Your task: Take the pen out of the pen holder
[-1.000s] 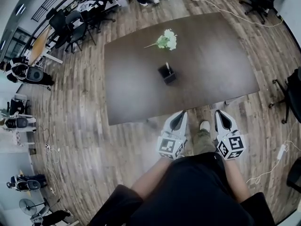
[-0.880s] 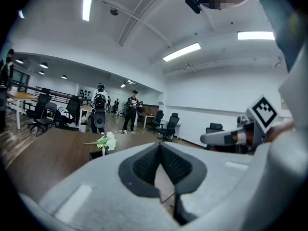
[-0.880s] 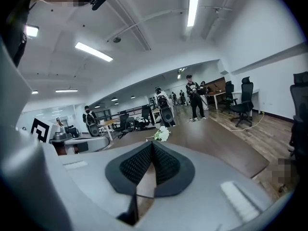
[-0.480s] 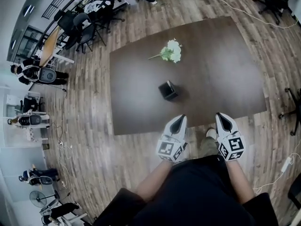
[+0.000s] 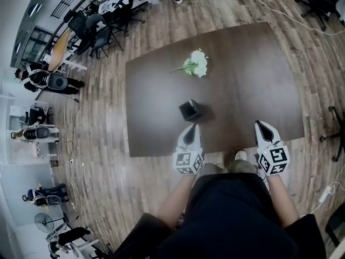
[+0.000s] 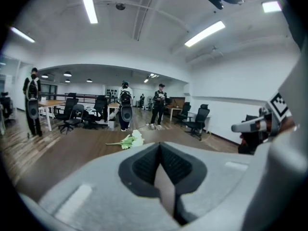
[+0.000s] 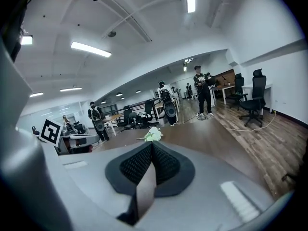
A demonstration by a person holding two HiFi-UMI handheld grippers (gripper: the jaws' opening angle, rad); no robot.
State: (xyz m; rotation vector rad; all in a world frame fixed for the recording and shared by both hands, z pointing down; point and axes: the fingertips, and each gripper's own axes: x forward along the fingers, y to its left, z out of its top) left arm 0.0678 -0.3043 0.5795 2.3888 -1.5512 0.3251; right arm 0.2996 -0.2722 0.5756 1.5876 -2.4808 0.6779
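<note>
A small black pen holder [image 5: 190,110] stands near the middle of the dark brown table [image 5: 253,63]. I cannot make out the pen in it from above. My left gripper [image 5: 192,127] hovers just short of the holder, over the table's near edge, with its jaws shut and nothing between them. My right gripper [image 5: 260,124] is off to the right at the same edge, also shut and holding nothing. The left gripper view shows the left gripper [image 6: 160,146] with its pads pressed together. The right gripper view shows the same for the right gripper [image 7: 152,143]. The holder is hidden in both gripper views.
A white flower with a green stem [image 5: 195,65] lies on the table beyond the holder; this flower [image 6: 130,140] is also ahead in the left gripper view. Office chairs [image 5: 91,28] and desks stand far left. People [image 6: 125,110] stand beyond the table. A cable [image 5: 280,12] runs across the wooden floor.
The table has drawn closer in the head view. Both grippers moved forward from over the floor to the table's near edge, the left one ending close to the pen holder.
</note>
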